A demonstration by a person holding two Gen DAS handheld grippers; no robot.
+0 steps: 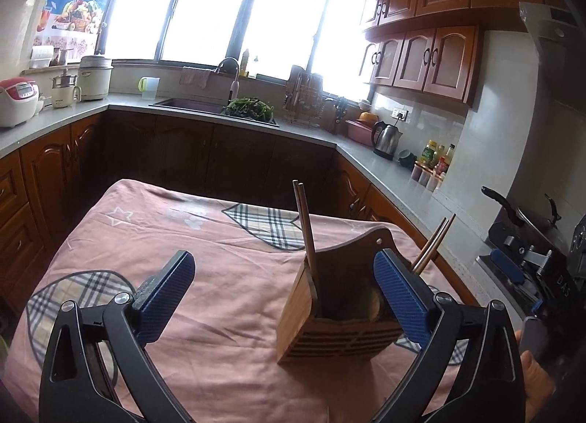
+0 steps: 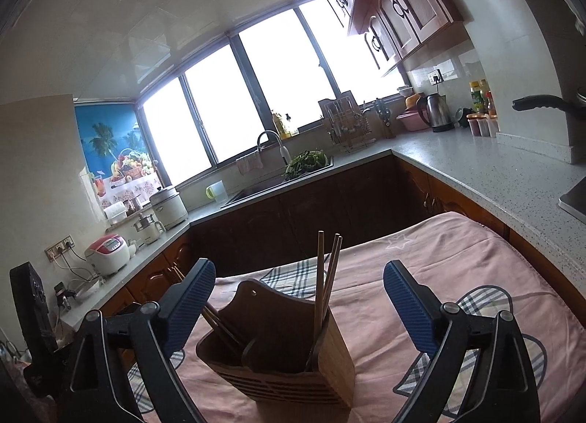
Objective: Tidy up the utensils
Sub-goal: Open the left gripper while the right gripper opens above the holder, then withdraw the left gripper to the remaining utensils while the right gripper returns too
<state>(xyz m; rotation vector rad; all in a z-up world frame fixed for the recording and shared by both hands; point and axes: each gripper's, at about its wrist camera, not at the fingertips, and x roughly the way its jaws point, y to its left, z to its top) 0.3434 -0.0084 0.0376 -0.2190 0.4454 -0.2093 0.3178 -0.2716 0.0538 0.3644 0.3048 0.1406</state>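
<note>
A wooden utensil holder (image 1: 329,316) stands on the pink cloth-covered table (image 1: 205,239). It also shows in the right wrist view (image 2: 289,349). Chopsticks (image 1: 306,225) stick up from its left compartment and another pair (image 1: 434,243) leans out at its right. In the right wrist view chopsticks (image 2: 326,276) stand in the right compartment and another pair (image 2: 219,324) leans left. My left gripper (image 1: 285,291) is open and empty, its right finger beside the holder. My right gripper (image 2: 298,309) is open and empty, above the holder. The other gripper (image 1: 512,265) shows at the right edge.
Kitchen counters (image 1: 384,162) wrap around behind the table, with a sink (image 1: 190,106), greens (image 1: 251,107), a kettle (image 1: 386,137), bottles (image 1: 436,159) and a rice cooker (image 1: 16,100). A stove with a pan (image 1: 527,217) is at the right.
</note>
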